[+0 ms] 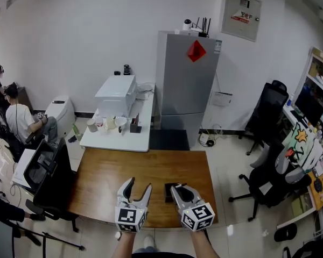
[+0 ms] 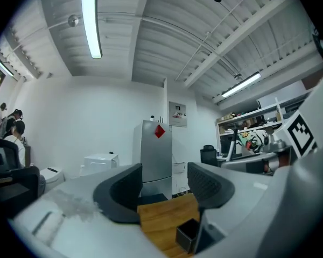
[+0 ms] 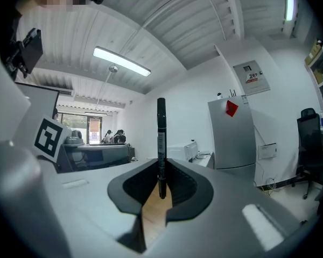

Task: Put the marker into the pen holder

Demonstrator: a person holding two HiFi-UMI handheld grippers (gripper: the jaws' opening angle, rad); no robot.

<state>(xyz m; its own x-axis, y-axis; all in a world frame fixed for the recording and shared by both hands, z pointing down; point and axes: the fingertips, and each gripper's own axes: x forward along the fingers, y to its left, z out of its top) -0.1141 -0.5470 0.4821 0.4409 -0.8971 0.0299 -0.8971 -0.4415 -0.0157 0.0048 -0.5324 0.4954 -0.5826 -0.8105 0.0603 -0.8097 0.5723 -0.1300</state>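
In the right gripper view a black marker [image 3: 161,138] stands upright, with my right gripper [image 3: 161,186] shut on its lower part. In the head view the right gripper [image 1: 176,190] hovers over the near edge of the wooden table [image 1: 145,171]. It partly hides the black pen holder [image 1: 168,191] just to its left. My left gripper [image 1: 139,185] is beside it on the left, jaws apart and empty. The left gripper view looks between the left gripper's [image 2: 164,186] open jaws at the table [image 2: 164,222] and the pen holder [image 2: 187,234], low and to the right.
A white table [image 1: 118,136] with a white box and cups stands behind the wooden one, next to a grey refrigerator [image 1: 185,82]. A black office chair [image 1: 51,184] is at the table's left, more chairs [image 1: 269,181] at the right. People [image 1: 19,120] sit at desks far left.
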